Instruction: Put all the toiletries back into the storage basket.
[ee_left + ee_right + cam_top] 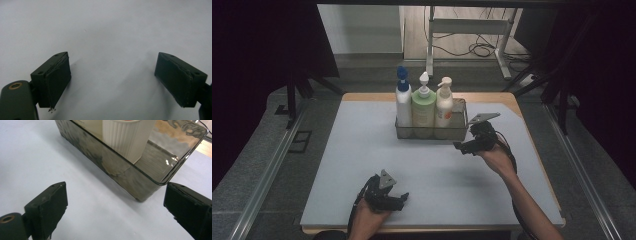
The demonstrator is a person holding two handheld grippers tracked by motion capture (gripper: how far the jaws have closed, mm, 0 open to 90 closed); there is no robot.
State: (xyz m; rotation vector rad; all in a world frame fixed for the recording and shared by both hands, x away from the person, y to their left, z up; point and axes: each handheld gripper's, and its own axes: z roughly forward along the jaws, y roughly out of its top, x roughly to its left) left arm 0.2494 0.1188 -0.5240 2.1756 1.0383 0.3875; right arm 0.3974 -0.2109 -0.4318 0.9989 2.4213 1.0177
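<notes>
A pale grey mat [362, 165] covers the one table, and at its far middle stands a single clear smoky-grey tray [430, 133], long and narrow. Three pump bottles stand upright in a row inside it: one white bottle with a blue pump [403, 102] at the left end, one pale green bottle [423, 107] in the middle, and one cream bottle [444, 106] toward the right, each just beside the next. The tray's right end is bare.

Two grippers are in play, one per hand. The right gripper [460, 147] sits just off the tray's near right corner; its jaws are spread wide, released, with nothing between them. In the right gripper view the tray [140, 187] lies ahead of the jaws, its rounded corner near the right-hand pad without touching it, and the ribbed base of the cream bottle [127, 137] stands inside.

The left gripper [399, 199] rests low over the mat near the table's front edge, well apart from the tray. Its jaws likewise stand wide apart, with only mat [107, 37] between them.
</notes>
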